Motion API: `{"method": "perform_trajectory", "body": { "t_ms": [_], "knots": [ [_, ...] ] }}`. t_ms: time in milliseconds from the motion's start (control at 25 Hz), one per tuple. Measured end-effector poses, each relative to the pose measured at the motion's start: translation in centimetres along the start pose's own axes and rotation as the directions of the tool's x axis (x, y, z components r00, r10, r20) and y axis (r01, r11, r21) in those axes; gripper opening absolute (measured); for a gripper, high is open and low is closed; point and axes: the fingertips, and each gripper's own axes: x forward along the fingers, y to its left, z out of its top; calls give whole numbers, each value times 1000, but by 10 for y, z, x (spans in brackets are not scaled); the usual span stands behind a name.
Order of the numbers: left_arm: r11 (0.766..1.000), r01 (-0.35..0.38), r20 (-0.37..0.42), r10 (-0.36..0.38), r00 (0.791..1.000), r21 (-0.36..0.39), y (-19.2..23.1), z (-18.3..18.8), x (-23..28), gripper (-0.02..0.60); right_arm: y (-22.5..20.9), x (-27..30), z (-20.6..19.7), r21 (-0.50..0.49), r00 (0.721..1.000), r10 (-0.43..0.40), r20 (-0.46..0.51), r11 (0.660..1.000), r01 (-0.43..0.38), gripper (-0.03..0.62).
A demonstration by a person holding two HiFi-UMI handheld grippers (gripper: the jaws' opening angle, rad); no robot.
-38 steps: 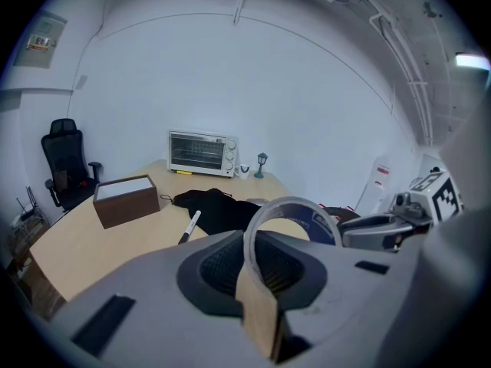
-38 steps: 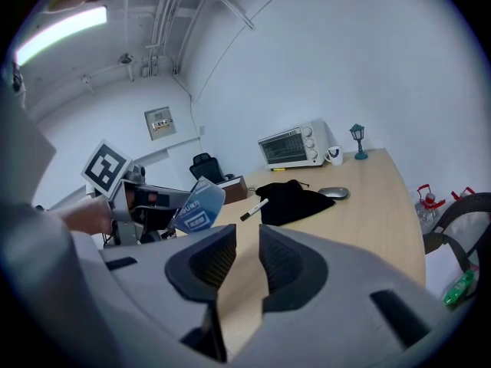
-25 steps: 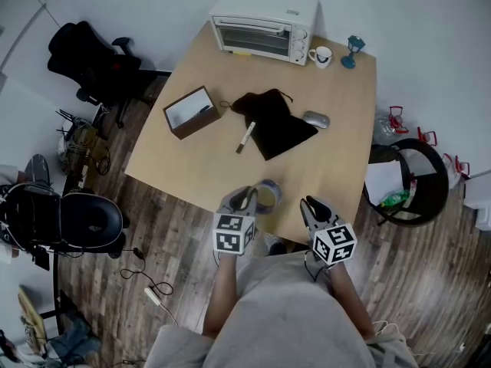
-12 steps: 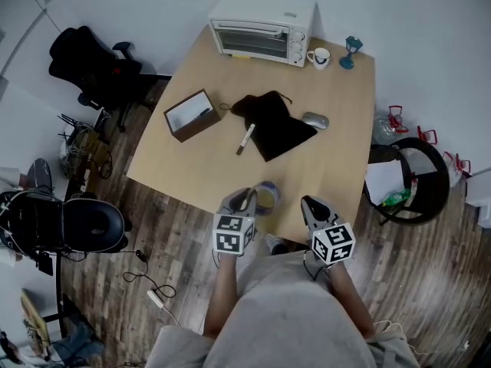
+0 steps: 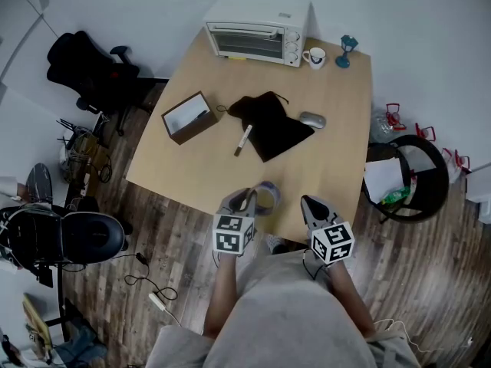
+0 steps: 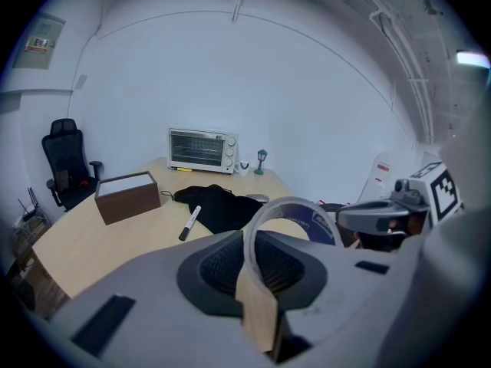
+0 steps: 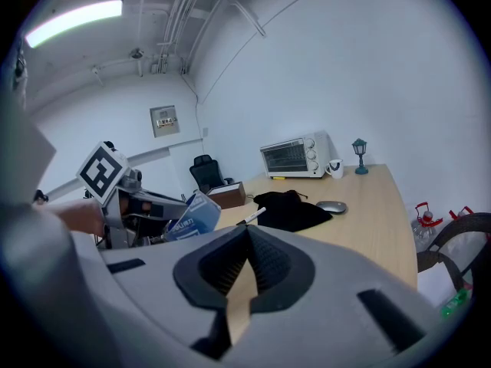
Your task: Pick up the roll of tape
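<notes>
The left gripper (image 5: 245,200) has its jaws clamped on the roll of tape (image 5: 267,197), pinching the wall of the ring between the pads so that the roll stands on edge and juts out beyond the fingertips. The left gripper view shows the clear tape wound round a blue printed core, with the open centre facing sideways. From the head view the roll sits over the near edge of the pale wooden surface (image 5: 337,159), just ahead of the person's body; the right gripper view shows it raised in the left jaws, apparently clear of the wood. The right gripper (image 5: 310,204) hangs just beside it to the right, apart from the roll, and its jaws have just closed together with nothing between them, the dark pads meeting in a thin line. Farther back on the surface lie a black cloth pouch (image 5: 270,125) with a white marker pen (image 5: 243,139) at its left edge and a grey computer mouse (image 5: 311,119) at its right corner. An open brown box (image 5: 189,115) stands to the left of the pouch. Along the far edge stand a white toaster oven (image 5: 257,31), a white mug (image 5: 315,57) and a small teal lamp figure (image 5: 346,50).
</notes>
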Motion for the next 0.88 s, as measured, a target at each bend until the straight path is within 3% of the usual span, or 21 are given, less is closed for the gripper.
{"method": "perform_trajectory", "body": {
  "t_ms": [880],
  "knots": [
    [1000,-9,-12,9,1000,4,-4,-6,2,41,0,-1,-5,6,1000,11,-10,1000,-11,5]
  ]
}}
